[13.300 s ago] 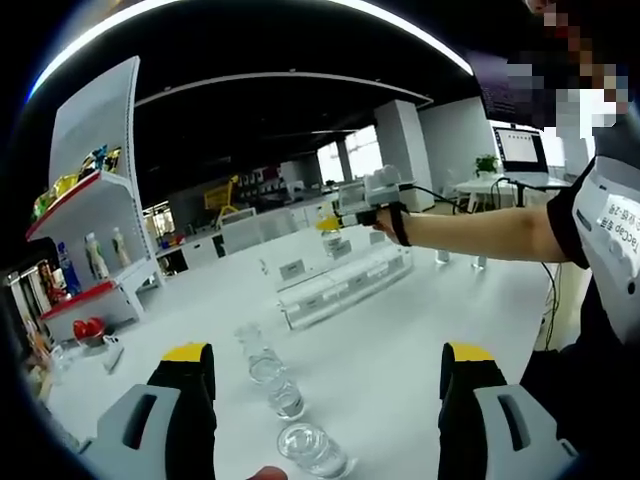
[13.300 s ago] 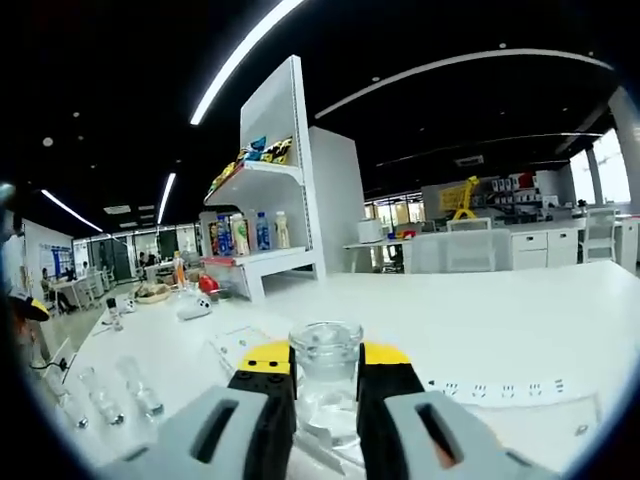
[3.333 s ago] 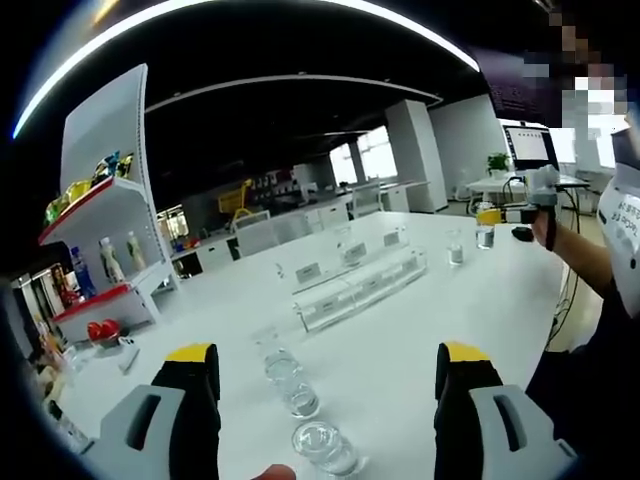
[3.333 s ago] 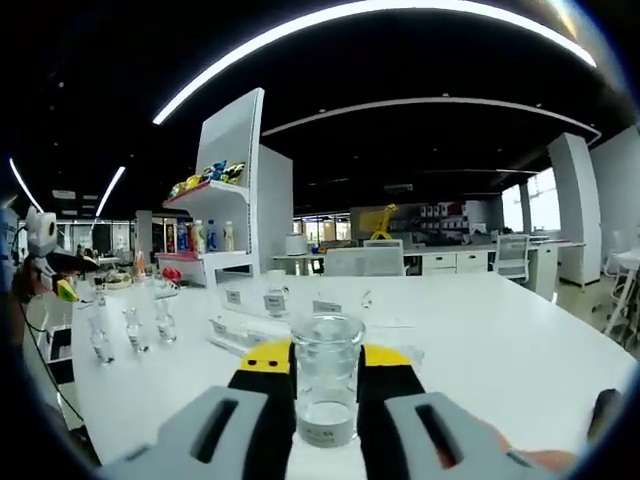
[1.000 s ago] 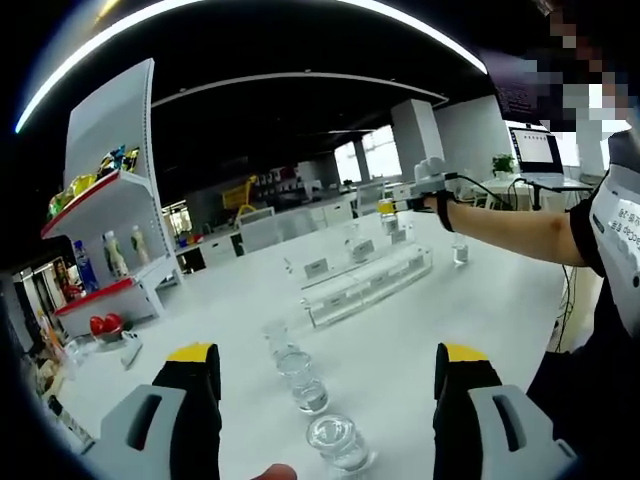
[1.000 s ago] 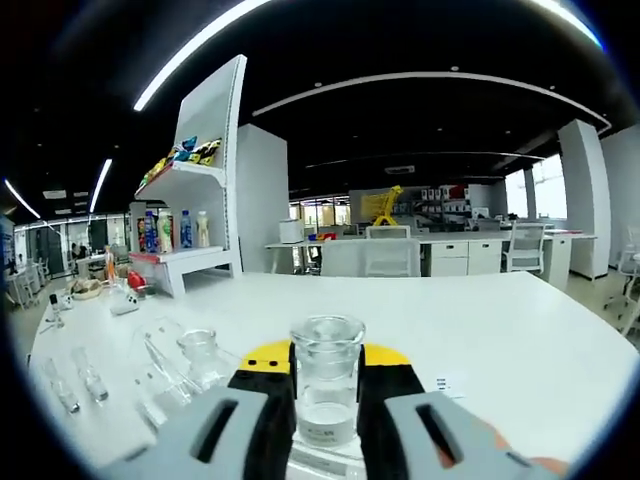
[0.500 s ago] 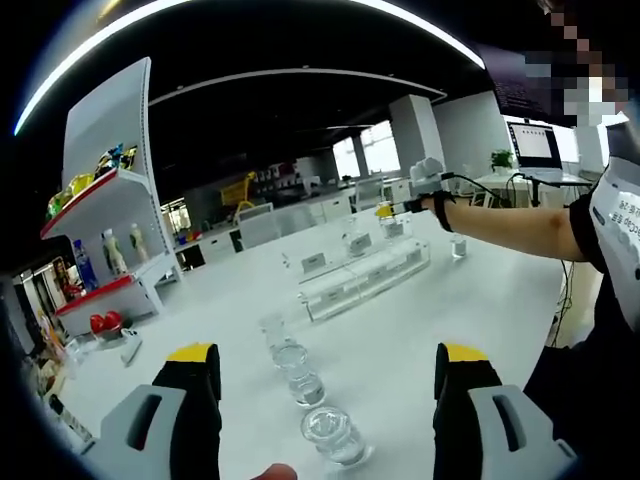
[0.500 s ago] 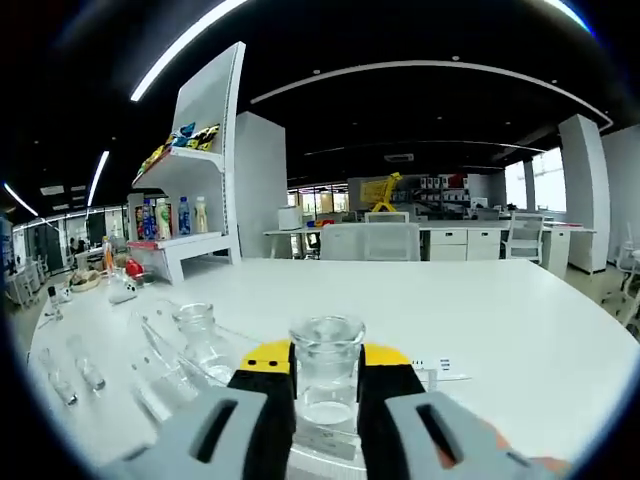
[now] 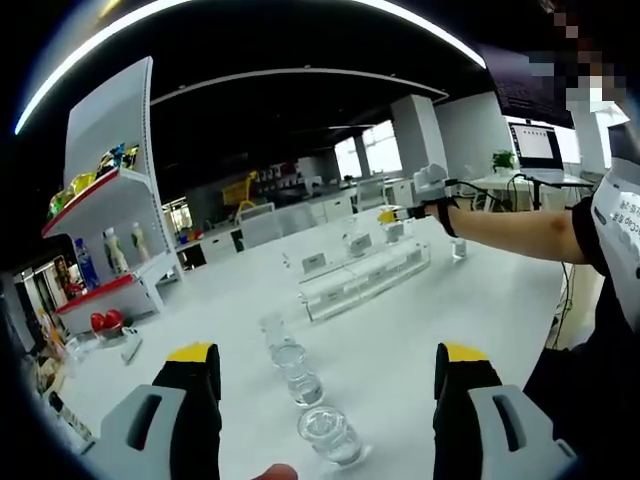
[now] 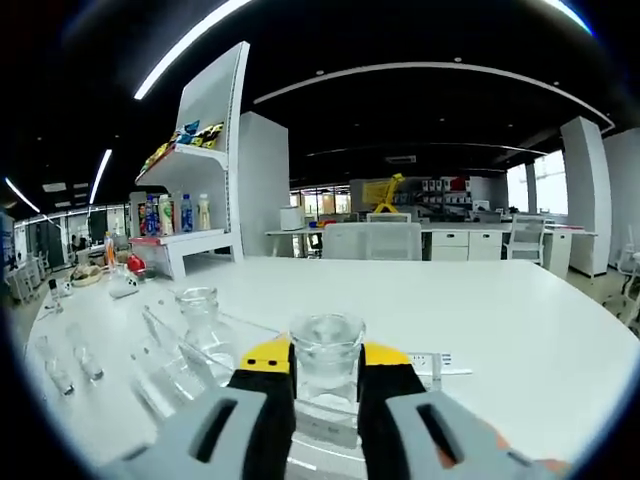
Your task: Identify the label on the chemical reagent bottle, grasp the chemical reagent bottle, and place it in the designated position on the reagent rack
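Observation:
My right gripper (image 10: 326, 392) is shut on a clear glass reagent bottle (image 10: 326, 350), held upright just above the clear plastic reagent rack (image 10: 180, 372). Another clear bottle (image 10: 198, 318) stands in the rack to the left. In the left gripper view, the rack (image 9: 362, 281) lies across the white table, and the right gripper (image 9: 394, 214) hangs over its far end on an outstretched arm. My left gripper (image 9: 323, 362) is open with nothing between its jaws, behind a row of three clear bottles (image 9: 300, 385).
A white shelf unit (image 9: 100, 240) with colourful bottles stands at the table's left end. A lone bottle (image 9: 458, 248) stands beyond the rack. The person's body (image 9: 610, 270) is at the right. Small bottles (image 10: 70, 365) stand left of the rack.
The right gripper has carried its bottle a little farther over the rack and lower, so the rack's edge now crosses in front of the bottle's base. The left gripper has stayed put.

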{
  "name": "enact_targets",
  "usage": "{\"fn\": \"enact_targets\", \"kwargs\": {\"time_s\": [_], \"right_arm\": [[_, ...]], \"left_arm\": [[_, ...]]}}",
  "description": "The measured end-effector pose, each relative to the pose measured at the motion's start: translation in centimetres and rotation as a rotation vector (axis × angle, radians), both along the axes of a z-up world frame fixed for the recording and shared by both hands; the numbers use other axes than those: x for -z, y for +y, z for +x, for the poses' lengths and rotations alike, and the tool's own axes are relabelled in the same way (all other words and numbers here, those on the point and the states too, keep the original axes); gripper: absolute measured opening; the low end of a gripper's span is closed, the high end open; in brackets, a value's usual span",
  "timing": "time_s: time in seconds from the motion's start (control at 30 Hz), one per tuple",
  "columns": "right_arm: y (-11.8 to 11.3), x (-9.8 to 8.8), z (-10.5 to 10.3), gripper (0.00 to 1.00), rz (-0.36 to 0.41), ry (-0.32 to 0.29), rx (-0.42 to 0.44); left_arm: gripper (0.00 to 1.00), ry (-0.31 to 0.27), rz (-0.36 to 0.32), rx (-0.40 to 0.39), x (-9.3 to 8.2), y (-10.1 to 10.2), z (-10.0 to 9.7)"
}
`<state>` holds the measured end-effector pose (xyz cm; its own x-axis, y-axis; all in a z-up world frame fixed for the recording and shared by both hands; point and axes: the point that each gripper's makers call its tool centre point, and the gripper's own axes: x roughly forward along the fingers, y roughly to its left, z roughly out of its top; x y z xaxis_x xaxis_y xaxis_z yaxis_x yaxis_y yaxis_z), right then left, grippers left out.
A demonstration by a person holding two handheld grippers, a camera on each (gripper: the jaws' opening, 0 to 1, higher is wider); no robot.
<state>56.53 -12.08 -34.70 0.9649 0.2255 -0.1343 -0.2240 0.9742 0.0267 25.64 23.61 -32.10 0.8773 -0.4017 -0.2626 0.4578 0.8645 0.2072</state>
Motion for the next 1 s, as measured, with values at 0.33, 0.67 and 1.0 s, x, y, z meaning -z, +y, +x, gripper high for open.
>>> {"fn": "enact_targets", "kwargs": {"time_s": [0.33, 0.67, 1.0], "right_arm": [[0.4, 0.1, 0.2, 0.22, -0.044, -0.022, -0.010], [0.2, 0.4, 0.1, 0.36, -0.023, 0.012, -0.020], [-0.4, -2.3, -3.3, 0.73, -0.053, -0.086, -0.044]], "left_arm": [[0.88, -0.002, 0.006, -0.002, 0.0, 0.1, -0.3], [0.87, -0.011, 0.011, -0.001, -0.3, 0.0, -0.7], [0.87, -0.023, 0.012, -0.007, -0.8, 0.3, -1.1]]}}
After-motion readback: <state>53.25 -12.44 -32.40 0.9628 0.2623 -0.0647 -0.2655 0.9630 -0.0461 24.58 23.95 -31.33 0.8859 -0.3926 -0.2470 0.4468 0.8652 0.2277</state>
